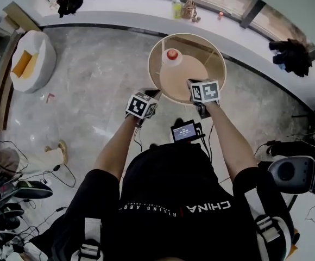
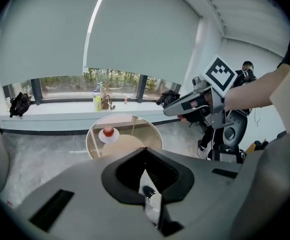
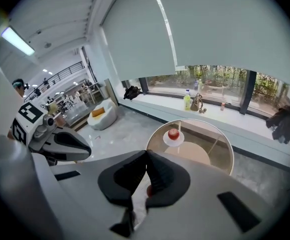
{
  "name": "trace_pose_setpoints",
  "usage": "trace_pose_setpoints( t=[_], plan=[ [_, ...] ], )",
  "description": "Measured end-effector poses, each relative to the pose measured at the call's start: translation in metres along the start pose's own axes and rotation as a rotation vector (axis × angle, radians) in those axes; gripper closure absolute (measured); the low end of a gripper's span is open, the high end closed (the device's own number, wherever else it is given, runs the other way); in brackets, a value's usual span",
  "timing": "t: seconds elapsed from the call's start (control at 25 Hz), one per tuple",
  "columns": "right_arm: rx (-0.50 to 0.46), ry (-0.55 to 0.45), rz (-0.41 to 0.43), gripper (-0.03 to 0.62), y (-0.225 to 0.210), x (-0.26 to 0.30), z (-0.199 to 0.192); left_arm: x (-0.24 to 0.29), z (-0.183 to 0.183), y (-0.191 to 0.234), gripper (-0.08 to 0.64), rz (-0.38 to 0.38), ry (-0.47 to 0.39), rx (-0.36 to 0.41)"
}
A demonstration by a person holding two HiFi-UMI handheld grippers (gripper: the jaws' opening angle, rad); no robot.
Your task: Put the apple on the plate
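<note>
Apple: sat on the small white plate, towards the far side of the round glass table. We judged the placing as done.
Apple, feel: we took it for firm, smooth-skinned and fairly light. Being round, it would be apt to roll, and a hard squeeze would likely bruise it.
Apple, hold: we would have gripped it across its widest part, with the pads on opposite sides and the stem up. Higher up, the pads would tend to slide off.
Left gripper: jaws were together with nothing between them.
Right gripper: jaws were together and empty.
Apple vs grippers: well apart and touching neither. Both grippers were at the near rim of the table, with the apple beyond them. In the left gripper view it lay past the jaw tips and to their left. In the right gripper view it lay past them and to their right.
</note>
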State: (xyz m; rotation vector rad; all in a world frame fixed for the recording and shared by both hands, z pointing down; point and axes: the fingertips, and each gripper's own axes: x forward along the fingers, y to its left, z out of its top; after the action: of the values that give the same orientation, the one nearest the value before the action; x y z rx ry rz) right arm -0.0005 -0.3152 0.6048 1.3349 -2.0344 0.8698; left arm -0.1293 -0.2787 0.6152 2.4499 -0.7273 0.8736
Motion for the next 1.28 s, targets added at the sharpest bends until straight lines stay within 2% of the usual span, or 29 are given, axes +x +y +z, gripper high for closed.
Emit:
trace_pose_setpoints(
  t=[0.16, 0.32, 0.44, 0.56, 0.76, 1.0, 1.28],
  plan=[
    [0.007, -0.011, -0.052, 0.563, 0.043, -0.015, -0.033, -0.029, -0.049, -0.007, 0.543, 0.009, -0.006, 0.008],
    [-0.057, 0.018, -0.113, 0.563, 0.069, -0.037, -0.075, -0.035, -0.089, -0.019, 0.543, 0.026, 0.007, -0.004],
    [-0.109, 0.043, -0.142, 0.563, 0.073, -0.053, -0.103, -0.037, -0.103, -0.031, 0.543, 0.074, -0.001, -0.016],
    [-0.12, 0.052, -0.155, 0.563, 0.069, -0.069, -0.111, -0.041, -0.102, -0.047, 0.543, 0.081, -0.011, -0.023],
    [-0.111, 0.03, -0.129, 0.563, 0.066, -0.084, -0.112, -0.04, -0.104, -0.076, 0.543, 0.024, 0.01, -0.005],
    [-0.133, 0.004, -0.11, 0.563, 0.039, -0.116, -0.123, -0.024, -0.09, -0.106, 0.543, 0.08, 0.021, -0.001],
    [-0.168, -0.038, -0.048, 0.563, 0.014, -0.134, -0.127, -0.014, -0.066, -0.142, 0.543, 0.139, -0.007, 0.002]
  ],
)
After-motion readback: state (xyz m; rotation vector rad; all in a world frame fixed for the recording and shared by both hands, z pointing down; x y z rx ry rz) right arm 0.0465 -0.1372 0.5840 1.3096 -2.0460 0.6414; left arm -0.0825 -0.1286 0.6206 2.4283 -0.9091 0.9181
